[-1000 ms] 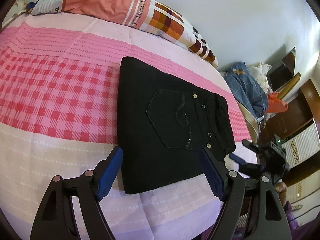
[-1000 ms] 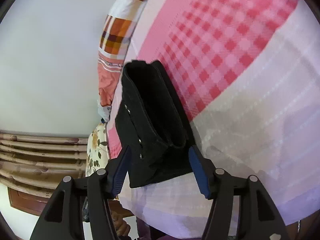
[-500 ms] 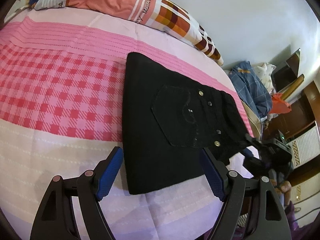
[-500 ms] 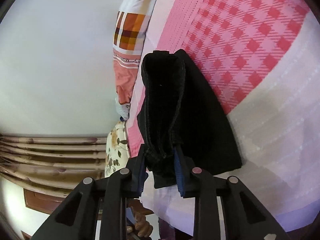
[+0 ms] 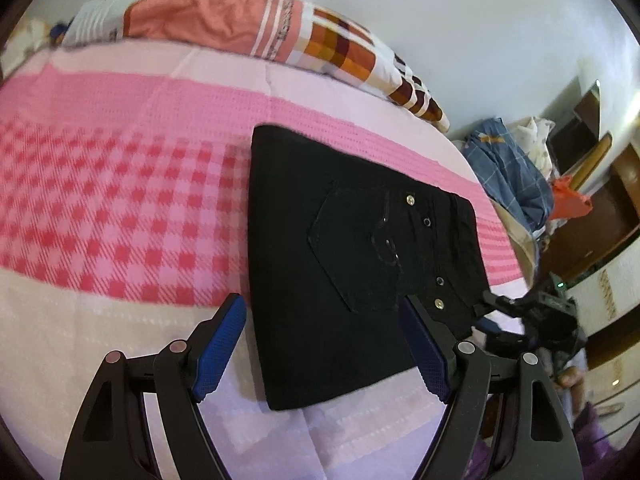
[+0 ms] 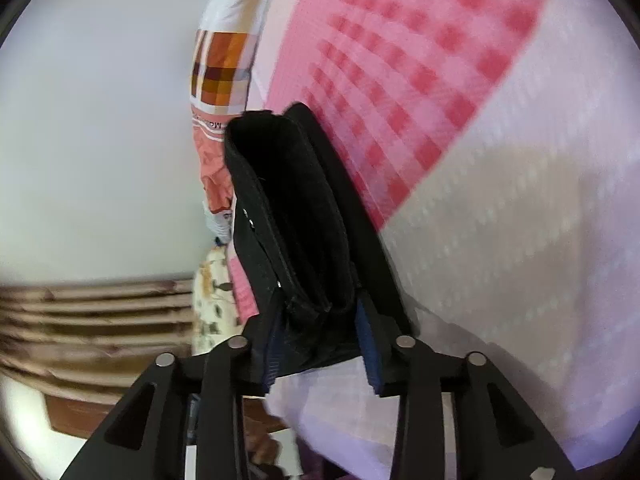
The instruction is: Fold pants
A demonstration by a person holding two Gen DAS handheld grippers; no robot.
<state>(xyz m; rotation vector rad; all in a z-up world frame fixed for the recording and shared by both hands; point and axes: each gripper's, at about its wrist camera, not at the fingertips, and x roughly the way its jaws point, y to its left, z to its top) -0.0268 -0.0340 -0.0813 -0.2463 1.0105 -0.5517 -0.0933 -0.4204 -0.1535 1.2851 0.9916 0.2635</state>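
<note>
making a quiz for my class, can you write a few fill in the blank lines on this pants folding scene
1. The folded pants are ____ in colour.
2. They lie on a pink checked ____.
3. The right gripper has the pants' ____ end between its fingers.
4. The left gripper hovers with jaws ____.

Missing words: black; bedsheet; waistband; open

One folded pair of black denim pants lies on one pink checked bed. One orange patchwork pillow sits behind. Two black grippers with blue pads are in view: the left gripper and the right gripper.

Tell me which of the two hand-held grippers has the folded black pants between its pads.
The right hand-held gripper: its jaws, now opening, flank the folded black pants at the waistband end. The left hand-held gripper hangs open above them.
</note>
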